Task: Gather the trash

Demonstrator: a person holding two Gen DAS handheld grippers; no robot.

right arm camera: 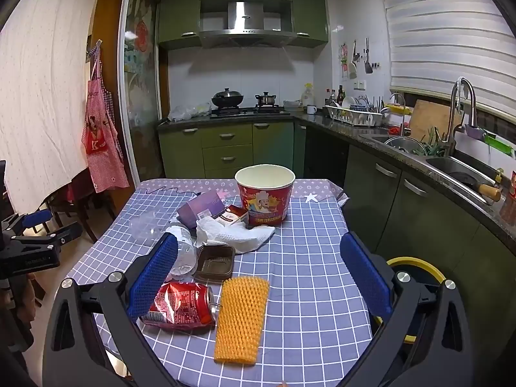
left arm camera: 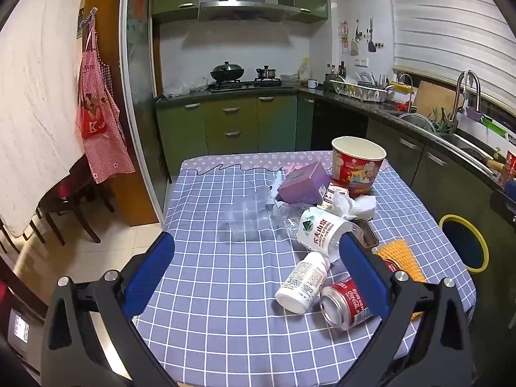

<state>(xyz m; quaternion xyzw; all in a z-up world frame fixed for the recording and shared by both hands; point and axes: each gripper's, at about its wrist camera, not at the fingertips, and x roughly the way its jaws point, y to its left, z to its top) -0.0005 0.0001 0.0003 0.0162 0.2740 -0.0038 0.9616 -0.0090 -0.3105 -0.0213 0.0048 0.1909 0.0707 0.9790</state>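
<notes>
Left wrist view: the left gripper (left arm camera: 254,254) hovers over a table (left arm camera: 209,290) covered in a blue checked cloth, its blue-padded jaws spread wide with nothing between them. The trash lies in a loose heap toward the right side of the table: a white pill bottle (left arm camera: 303,285) on its side, touching a red soda can (left arm camera: 346,303), also on its side, with a crumpled clear water bottle (left arm camera: 317,230) just beyond them. Farther back sit a purple box (left arm camera: 303,183), a wad of white tissue (left arm camera: 358,206) and an upright red paper bucket (left arm camera: 358,164). A clear plastic cup (left arm camera: 246,222), hard to make out, seems to lie left of the heap. From the right wrist, the right gripper (right arm camera: 258,274) also stands wide open and empty above a crushed red can (right arm camera: 182,303), an orange brush (right arm camera: 242,317) beside it, and a brown tray (right arm camera: 214,262). A yellow-rimmed bin (right arm camera: 416,266) stands off the table's right edge.
</notes>
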